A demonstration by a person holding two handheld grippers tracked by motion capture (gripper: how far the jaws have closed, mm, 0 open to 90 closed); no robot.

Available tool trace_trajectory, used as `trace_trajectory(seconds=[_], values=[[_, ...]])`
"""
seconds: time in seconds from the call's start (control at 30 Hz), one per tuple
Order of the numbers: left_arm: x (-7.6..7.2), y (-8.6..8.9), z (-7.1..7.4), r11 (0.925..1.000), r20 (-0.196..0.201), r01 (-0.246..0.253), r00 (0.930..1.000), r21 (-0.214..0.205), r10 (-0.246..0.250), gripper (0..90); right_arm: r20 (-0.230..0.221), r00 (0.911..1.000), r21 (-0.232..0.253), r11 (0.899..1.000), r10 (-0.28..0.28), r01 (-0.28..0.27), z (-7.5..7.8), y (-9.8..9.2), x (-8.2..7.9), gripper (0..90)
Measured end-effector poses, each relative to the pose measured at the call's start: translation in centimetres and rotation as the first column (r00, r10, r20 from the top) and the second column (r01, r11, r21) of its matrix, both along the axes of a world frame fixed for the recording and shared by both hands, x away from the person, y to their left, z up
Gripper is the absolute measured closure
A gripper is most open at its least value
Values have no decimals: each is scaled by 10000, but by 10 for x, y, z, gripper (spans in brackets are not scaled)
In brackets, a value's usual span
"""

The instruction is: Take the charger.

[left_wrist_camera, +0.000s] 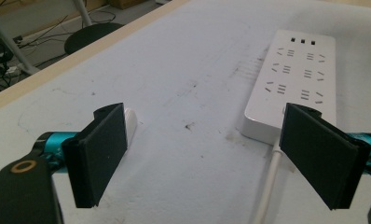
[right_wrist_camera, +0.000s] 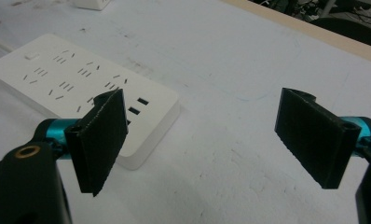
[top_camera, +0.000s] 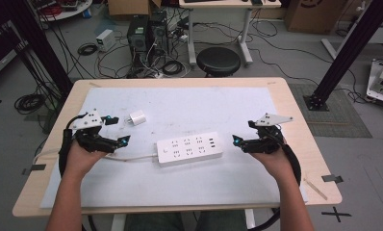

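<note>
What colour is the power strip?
White, power strip with dark socket slots; clearest in the left gripper view.

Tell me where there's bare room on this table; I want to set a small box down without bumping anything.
The white mat is bare behind the power strip, right of the white adapter, and along the near edge between the forearms. The middle band is crowded: left hand-held gripper, cord, strip, right hand-held gripper.

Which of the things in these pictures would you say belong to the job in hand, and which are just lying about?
In the job, judging by what lies between the open grippers:
- power strip with its cord
- white charger block
- left gripper
- right gripper

Lying about:
- black stool
- computer towers and floor cables
- cardboard box
</note>
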State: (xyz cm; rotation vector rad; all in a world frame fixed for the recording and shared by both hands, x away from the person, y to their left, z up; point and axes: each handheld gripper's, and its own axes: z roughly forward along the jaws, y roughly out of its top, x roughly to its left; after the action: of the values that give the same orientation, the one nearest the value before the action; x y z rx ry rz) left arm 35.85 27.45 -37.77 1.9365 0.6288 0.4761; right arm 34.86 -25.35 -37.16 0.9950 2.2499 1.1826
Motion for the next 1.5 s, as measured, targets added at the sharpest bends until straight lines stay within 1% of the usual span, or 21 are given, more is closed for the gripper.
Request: trace_trajectory(seconds=[0.23,0.3,0.57,0.6,0.67,0.7,0.73,0.77,0.8,0.83,0.93,1.0,1.1,1.13,1.17,1.23,1.3,1.37,1.43,1.47,1.5], values=[[2,-2,4,9998,127,-96,9999,-154,97,151,58,10000,32,10000,-81,80,6,-6,-5,172],[5,-2,6,9998,166,-192,9997,-28,193,151,116,9999,16,10000,-6,6,8,-7,-6,172],[32,-5,20,9990,223,-358,9991,277,352,151,79,10000,-16,10000,51,-51,8,-7,-7,172],[36,-5,21,9986,251,-476,9986,234,470,151,43,10000,-74,10000,65,-64,8,-7,-7,172],[44,-4,19,9981,390,-567,9976,-248,576,151,40,10000,-84,9999,83,-82,9,-6,-6,172],[50,-5,18,9976,283,-636,9975,-266,644,151,28,10000,-38,10000,42,-42,8,-6,-6,172],[61,-9,15,9980,134,-625,9980,26,625,151,19,10000,-12,10000,43,-43,8,-6,-6,172],[61,-9,15,9980,134,-625,9980,26,625,151,15,10000,-37,10000,70,-69,7,-6,-5,172],[72,-13,12,9983,35,-581,9983,59,581,151,-33,10000,-41,10000,49,-49,6,-5,-5,172],[72,-13,12,9983,35,-581,9983,59,581,151,-90,9999,-39,10000,73,-73,5,-5,-5,172],[91,-18,8,9981,-292,-435,9986,439,448,151,-95,9998,-116,9998,160,-161,4,-3,-5,172],[101,-21,6,9983,-381,-259,9989,522,279,152,-117,9998,-127,9998,146,-148,3,-1,-5,172],[122,-21,1,9966,-723,-175,9971,803,233,152,-231,9996,-151,9997,172,-176,2,2,-5,172],[122,-21,1,9966,-723,-175,9971,803,233,151,-229,9995,-211,9995,229,-234,2,4,-5,172],[131,-20,-5,9950,-973,-145,9950,985,241,151,-277,9993,-251,9994,236,-243,2,5,-5,172],[135,-19,-8,9944,-1099,-79,9938,1054,195,151,-293,9992,-293,9992,256,-265,1,7,-4,172],[141,-17,-15,9956,-1229,-72,9922,936,187,151,-280,9992,-309,9991,280,-288,1,8,-4,172],[145,-15,-23,9957,-1550,-18,9878,921,161,151,-262,9992,-332,9990,295,-303,0,8,-3,172],[148,-15,-31,9938,-1799,12,9835,1113,189,151,-331,9992,-319,9992,221,-231,-1,8,-3,172],[149,-15,-37,9903,-1998,72,9796,1389,209,151,-330,9992,-288,9993,224,-234,-1,8,-3,172],[149,-15,-37,9903,-1998,72,9796,1389,209,151,-337,9991,-311,9992,241,-251,-2,8,-2,172]])
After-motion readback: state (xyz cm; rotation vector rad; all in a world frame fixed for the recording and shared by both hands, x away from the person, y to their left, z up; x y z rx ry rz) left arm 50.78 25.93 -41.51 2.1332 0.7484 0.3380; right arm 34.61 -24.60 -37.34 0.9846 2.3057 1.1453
